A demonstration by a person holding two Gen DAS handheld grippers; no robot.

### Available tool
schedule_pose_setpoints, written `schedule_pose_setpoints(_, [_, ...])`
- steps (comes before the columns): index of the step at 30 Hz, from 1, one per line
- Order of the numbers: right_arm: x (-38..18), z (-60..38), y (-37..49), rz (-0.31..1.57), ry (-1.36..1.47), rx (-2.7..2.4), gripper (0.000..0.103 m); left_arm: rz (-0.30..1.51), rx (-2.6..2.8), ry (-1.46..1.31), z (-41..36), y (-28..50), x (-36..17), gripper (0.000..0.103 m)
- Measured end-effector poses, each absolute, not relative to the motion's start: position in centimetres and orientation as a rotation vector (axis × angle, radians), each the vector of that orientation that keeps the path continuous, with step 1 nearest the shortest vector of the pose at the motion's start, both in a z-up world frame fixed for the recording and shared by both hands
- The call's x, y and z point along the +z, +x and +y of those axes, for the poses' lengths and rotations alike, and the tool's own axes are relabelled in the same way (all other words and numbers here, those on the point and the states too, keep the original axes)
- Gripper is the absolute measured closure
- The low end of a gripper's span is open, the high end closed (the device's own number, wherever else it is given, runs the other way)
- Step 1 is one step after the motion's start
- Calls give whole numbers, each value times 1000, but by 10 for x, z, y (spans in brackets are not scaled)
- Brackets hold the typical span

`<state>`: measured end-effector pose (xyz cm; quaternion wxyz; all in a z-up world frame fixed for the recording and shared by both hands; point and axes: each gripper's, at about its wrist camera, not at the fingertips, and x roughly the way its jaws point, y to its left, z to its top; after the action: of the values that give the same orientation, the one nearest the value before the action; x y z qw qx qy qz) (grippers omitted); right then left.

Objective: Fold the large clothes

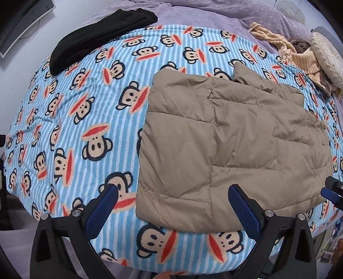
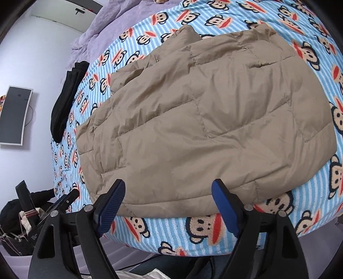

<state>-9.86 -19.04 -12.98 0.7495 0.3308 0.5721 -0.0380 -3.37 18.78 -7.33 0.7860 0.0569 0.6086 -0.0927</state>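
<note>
A tan quilted puffer jacket (image 1: pixel 231 141) lies folded into a rough rectangle on a blue-striped monkey-print blanket (image 1: pixel 85 120). My left gripper (image 1: pixel 173 190) hovers open over the jacket's near left corner, holding nothing. In the right wrist view the same jacket (image 2: pixel 203 120) fills the middle, and my right gripper (image 2: pixel 168 188) stands open above its near edge with nothing between the fingers. The right gripper's tip (image 1: pixel 331 191) shows at the right edge of the left wrist view. The left gripper (image 2: pixel 64 203) appears low at the left of the right wrist view.
A folded black garment (image 1: pixel 100 36) lies at the blanket's far left edge. A purple bedspread (image 1: pixel 214 12) covers the back. A heap of peach and beige clothes (image 1: pixel 300 53) and a cushion (image 1: pixel 328 53) sit at the far right. A monitor (image 2: pixel 14 115) hangs on the wall.
</note>
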Motion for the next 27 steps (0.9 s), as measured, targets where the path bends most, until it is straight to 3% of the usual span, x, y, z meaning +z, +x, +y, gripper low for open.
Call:
schedule_pose_setpoints(13, [-142, -141, -60, 1290, 660, -146, 17, 1398, -301, 79, 207, 16, -119, 1])
schedule_pose_setpoints(27, [-155, -151, -13, 1359, 505, -169, 17, 1402, -311, 6, 209, 30, -137, 1])
